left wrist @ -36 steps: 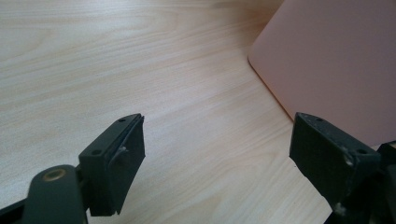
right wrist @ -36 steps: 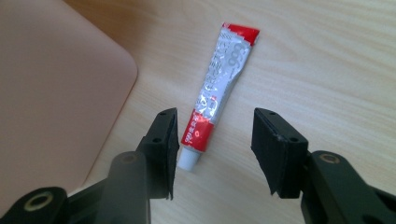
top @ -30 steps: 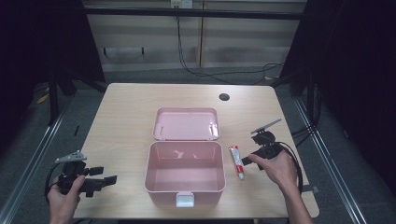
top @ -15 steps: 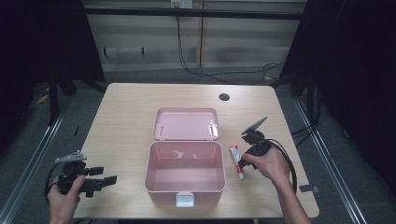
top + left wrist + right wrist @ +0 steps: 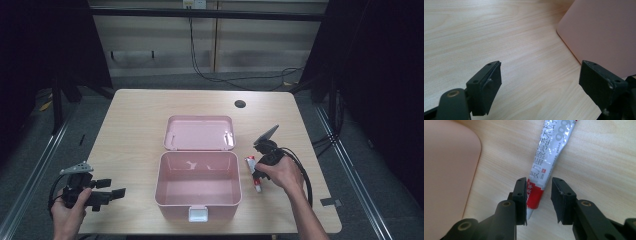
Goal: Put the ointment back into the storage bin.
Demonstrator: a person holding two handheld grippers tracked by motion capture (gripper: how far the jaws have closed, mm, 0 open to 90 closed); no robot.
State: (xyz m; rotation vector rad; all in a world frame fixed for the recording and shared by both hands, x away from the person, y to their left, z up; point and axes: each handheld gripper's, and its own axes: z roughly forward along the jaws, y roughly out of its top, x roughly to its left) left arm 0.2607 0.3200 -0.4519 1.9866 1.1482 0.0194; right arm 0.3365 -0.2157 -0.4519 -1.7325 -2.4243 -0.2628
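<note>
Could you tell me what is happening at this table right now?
A person holds a gripper in each hand at a wooden table with an open pink box, its lid laid back. The right gripper is down around the red end of a tube lying beside the box, jaws not yet shut on it. The left gripper rests open near the table's left edge.

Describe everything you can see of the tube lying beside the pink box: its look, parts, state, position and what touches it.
The tube is a soft, shiny silver squeeze tube with a red band near its white cap end and printed red characters and numerals. It lies flat on the wooden table, just right of the open pink box, apart from it. The right gripper straddles its red end; one jaw seems to touch it, the other stands off, so it is not yet clamped.
</note>
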